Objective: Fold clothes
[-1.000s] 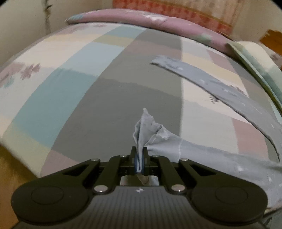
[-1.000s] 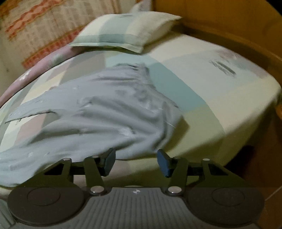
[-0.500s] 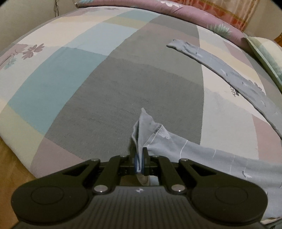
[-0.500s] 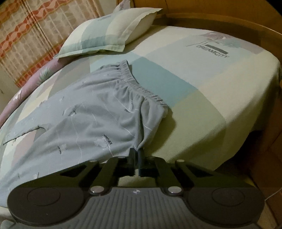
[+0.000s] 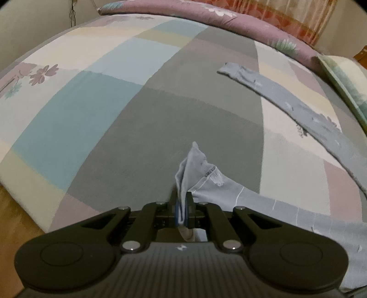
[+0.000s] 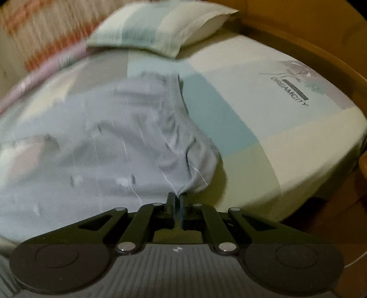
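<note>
Grey-blue printed trousers point(image 6: 103, 142) lie spread on the bed. In the right wrist view my right gripper point(image 6: 176, 204) is shut on the near corner of the gathered waistband point(image 6: 199, 169), and the cloth bunches up from the pinch. In the left wrist view my left gripper point(image 5: 182, 206) is shut on the hem of one trouser leg point(image 5: 197, 165), which sticks up in a folded point. The other leg point(image 5: 286, 100) stretches flat across the bed to the far right.
The bed point(image 5: 91, 114) has a patchwork sheet in pastel blocks. A pillow point(image 6: 165, 25) lies at the head and a purple floral quilt point(image 5: 206, 13) along the far side. A wooden bed frame point(image 6: 321, 45) curves around the right. Wooden floor point(image 5: 13, 211) shows at the near left.
My right gripper went from open in front of the trousers to shut on the waistband corner, and the cloth there has bunched up. The left gripper keeps its hold on the hem.
</note>
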`<state>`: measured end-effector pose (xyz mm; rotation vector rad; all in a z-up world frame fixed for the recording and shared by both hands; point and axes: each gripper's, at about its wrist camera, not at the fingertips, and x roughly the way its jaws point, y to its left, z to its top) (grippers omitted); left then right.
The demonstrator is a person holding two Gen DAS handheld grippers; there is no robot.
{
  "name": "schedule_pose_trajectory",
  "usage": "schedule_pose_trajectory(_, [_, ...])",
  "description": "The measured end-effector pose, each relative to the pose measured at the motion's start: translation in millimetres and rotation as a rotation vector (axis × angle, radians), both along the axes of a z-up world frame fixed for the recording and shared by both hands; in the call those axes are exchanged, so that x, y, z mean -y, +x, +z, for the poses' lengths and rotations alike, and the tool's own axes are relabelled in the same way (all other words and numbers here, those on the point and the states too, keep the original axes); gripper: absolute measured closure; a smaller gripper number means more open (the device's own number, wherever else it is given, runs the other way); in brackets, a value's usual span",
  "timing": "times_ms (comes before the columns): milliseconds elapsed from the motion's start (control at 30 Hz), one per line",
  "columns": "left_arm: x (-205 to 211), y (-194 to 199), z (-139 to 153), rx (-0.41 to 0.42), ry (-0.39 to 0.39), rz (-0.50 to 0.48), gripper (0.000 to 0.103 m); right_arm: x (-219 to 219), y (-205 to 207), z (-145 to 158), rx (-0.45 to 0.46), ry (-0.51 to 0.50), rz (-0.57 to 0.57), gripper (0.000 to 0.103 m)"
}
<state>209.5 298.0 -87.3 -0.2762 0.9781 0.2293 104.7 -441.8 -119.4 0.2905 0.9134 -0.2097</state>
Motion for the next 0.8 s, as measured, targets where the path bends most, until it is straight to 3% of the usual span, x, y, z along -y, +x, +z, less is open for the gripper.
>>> schedule_pose_trajectory(167, [-17.7,-7.6,-2.0,0.006,-0.012,0.05,0.098,-10.0,-4.4,28.6,0.016,-0.155,-0.012,0.087])
schedule_pose_trajectory(267, [-20.6,-7.0,-5.6,0.006,-0.034,0.05,0.098,-21.8,11.6,60.0,0.116,-0.171,0.023,0.085])
schedule_pose_trajectory(433, [-12.3,-2.3,-8.6,-0.003,-0.016,0.009,0.098,-90.3,89.9,75.4,0.147,-0.158,0.293,0.064])
schedule_pose_trajectory(500, [-10.4,-3.1,-7.4,-0.003,-0.015,-0.006,0.094,-122.0,130.4,63.4,0.104,-0.164,0.395,0.064])
schedule_pose_trajectory(633, [-6.8,-8.3,-3.2,0.002,-0.024,-0.035,0.069,-176.9,197.9,27.3,-0.01,-0.218,0.549,0.064])
schedule_pose_trajectory(767, [3.7,-12.0,1.1,0.011,-0.022,-0.087,0.061,-198.9,227.5,9.6,-0.053,-0.29,0.601,0.065])
schedule_pose_trajectory(800, [7.5,-12.3,1.6,0.014,-0.016,-0.099,0.061,-202.2,233.1,7.3,-0.057,-0.306,0.607,0.088])
